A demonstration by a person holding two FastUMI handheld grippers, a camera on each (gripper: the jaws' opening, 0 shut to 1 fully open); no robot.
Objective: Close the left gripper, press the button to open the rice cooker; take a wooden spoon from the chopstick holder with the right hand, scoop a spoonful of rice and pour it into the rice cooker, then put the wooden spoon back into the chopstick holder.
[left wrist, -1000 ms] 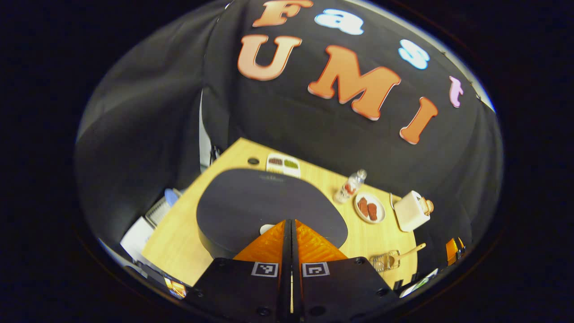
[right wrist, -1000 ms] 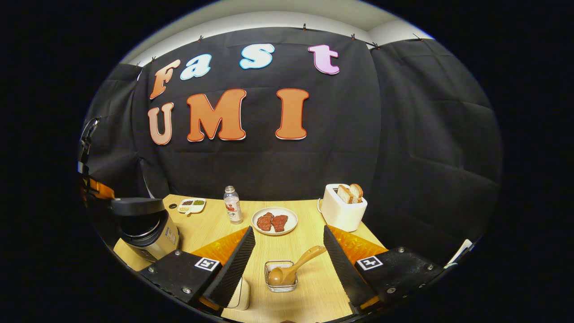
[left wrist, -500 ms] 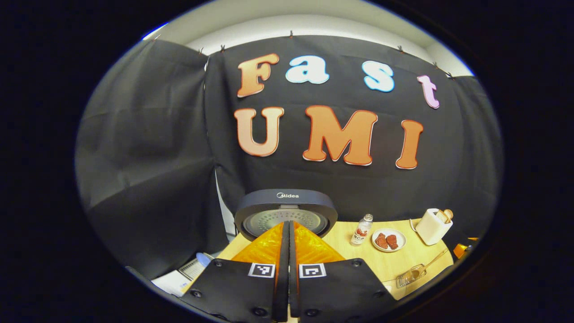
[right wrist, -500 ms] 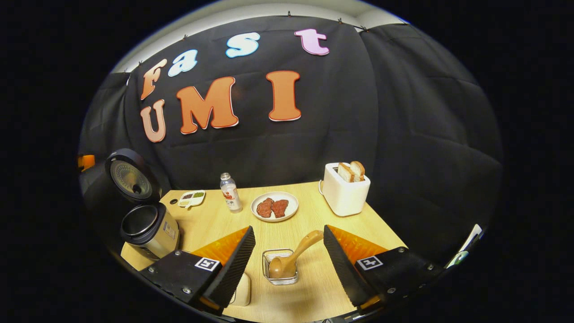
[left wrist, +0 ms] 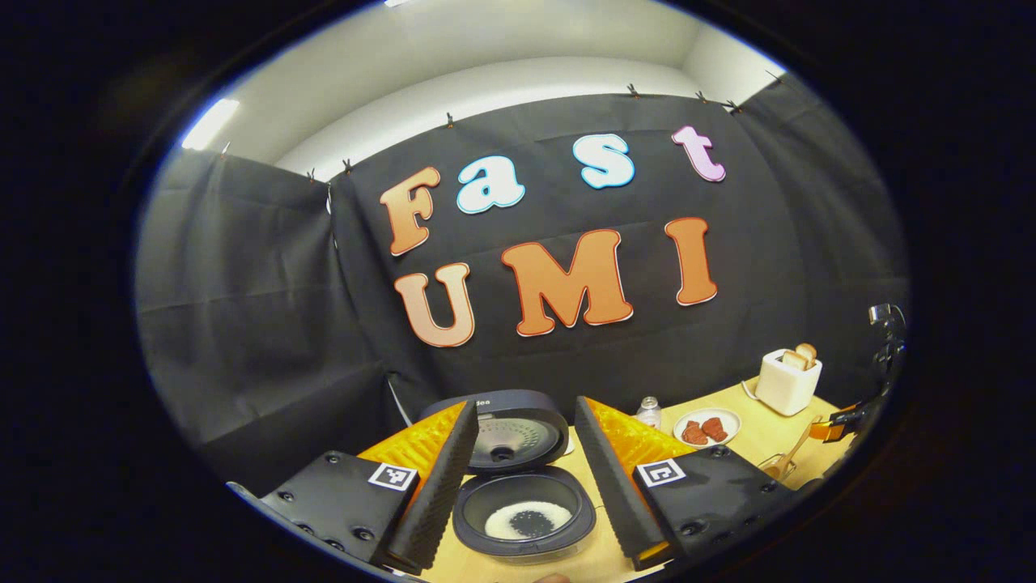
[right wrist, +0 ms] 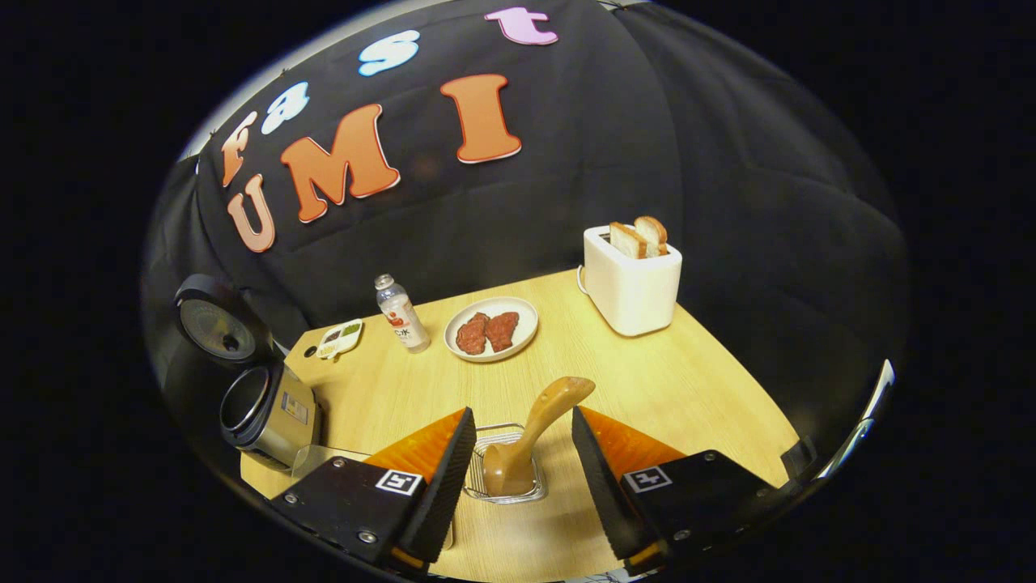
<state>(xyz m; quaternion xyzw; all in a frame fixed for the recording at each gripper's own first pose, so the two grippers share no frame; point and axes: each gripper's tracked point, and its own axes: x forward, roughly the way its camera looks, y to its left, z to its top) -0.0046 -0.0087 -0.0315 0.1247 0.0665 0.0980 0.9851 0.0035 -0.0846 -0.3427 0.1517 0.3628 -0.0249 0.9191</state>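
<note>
With the rice cooker standing lid-up, the button step reads as done, and the step in hand appears to be taking the wooden spoon from the chopstick holder.

Item 1, rice cooker: at the left edge of the table; lid raised behind the pot. In the left gripper view the inner pot shows a pale patch with dark specks at its bottom; what that is cannot be told.

Item 2, wooden spoon: bowl down in the clear chopstick holder near the front of the table, handle leaning up and to the right, free of any grip.

Item 3, right claw: fingers spread wide, one on each side of the holder and spoon, touching neither as far as can be judged; it holds nothing.

Item 4, left claw: fingers apart, empty, poised above and framing the open cooker, no contact apparent.

Item 5, background stock: toaster with bread at the far right; plate with two red pieces mid-table; small bottle just left of it; small divided dish farther left.

Next move, as a judgement: the right claw should ease forward and down until the slanted handle lies between its fingers, pinch mid-handle, then lift along the handle's lean so the bowl clears the holder's rim without tipping the light container.
</note>
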